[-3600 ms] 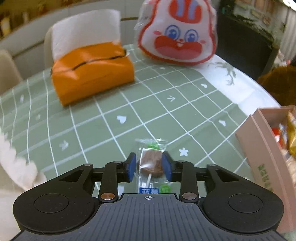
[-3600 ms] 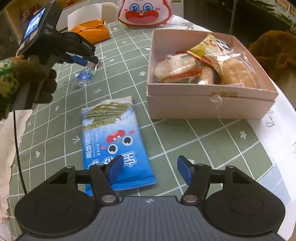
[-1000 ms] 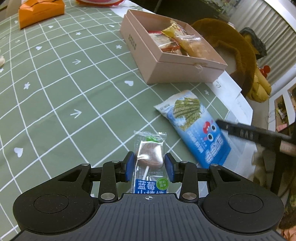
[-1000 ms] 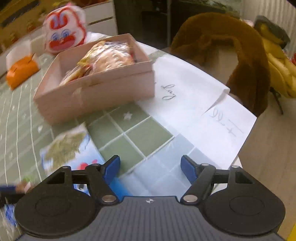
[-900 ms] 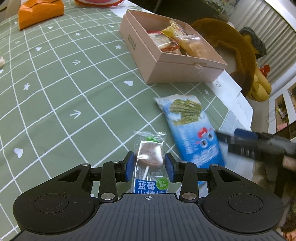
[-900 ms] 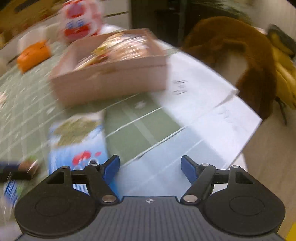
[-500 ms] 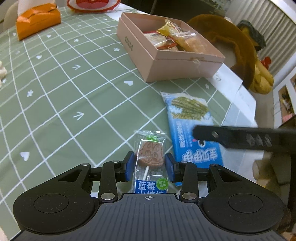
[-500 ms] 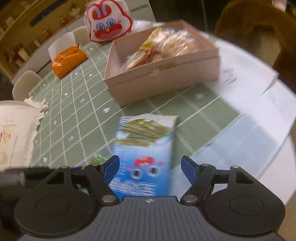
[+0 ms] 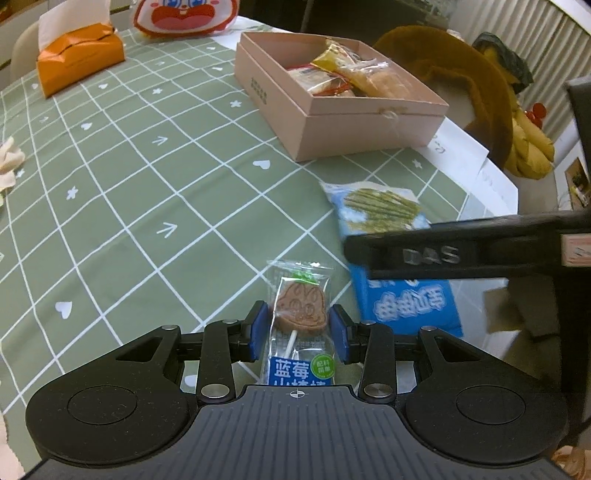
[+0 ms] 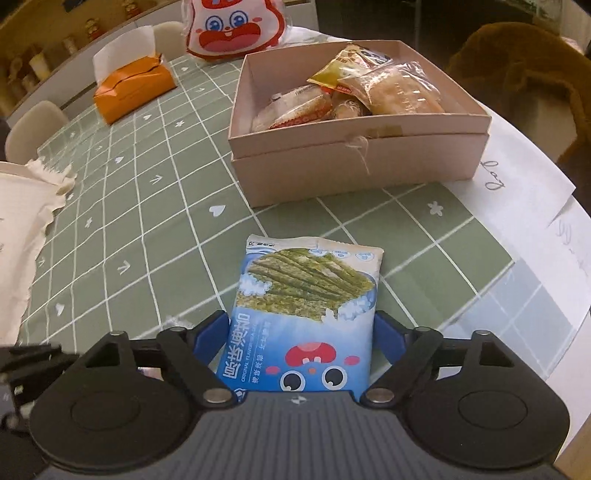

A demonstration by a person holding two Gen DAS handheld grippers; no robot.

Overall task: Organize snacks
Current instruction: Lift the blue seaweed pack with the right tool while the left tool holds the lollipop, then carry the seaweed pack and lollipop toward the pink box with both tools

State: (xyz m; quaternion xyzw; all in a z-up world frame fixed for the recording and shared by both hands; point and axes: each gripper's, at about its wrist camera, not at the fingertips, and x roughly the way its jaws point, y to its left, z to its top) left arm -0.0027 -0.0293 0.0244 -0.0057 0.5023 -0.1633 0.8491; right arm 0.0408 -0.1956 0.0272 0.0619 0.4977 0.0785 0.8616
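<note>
My left gripper [image 9: 298, 328] is shut on a wrapped lollipop [image 9: 301, 310] with a blue label and holds it above the green checked tablecloth. A blue seaweed snack bag [image 10: 304, 317] lies flat on the cloth; my right gripper [image 10: 301, 336] is open with its blue pads on either side of the bag's lower half. The bag also shows in the left wrist view [image 9: 380, 214], partly behind the right gripper's black body [image 9: 461, 251]. The pink open box [image 10: 354, 162] with several wrapped snacks stands beyond the bag and also shows in the left wrist view [image 9: 332, 122].
An orange tissue box [image 10: 133, 88] and a rabbit-face bag [image 10: 232, 29] sit at the far side. White papers [image 10: 517, 177] lie to the right of the box near the table edge. A brown-draped chair [image 9: 461, 74] stands beyond. Cream cloth [image 10: 22, 206] lies at the left.
My right gripper swung from the table's right edge to the seaweed bag, which now lies between its open fingers. The left gripper keeps hold of the lollipop and has drawn back a little.
</note>
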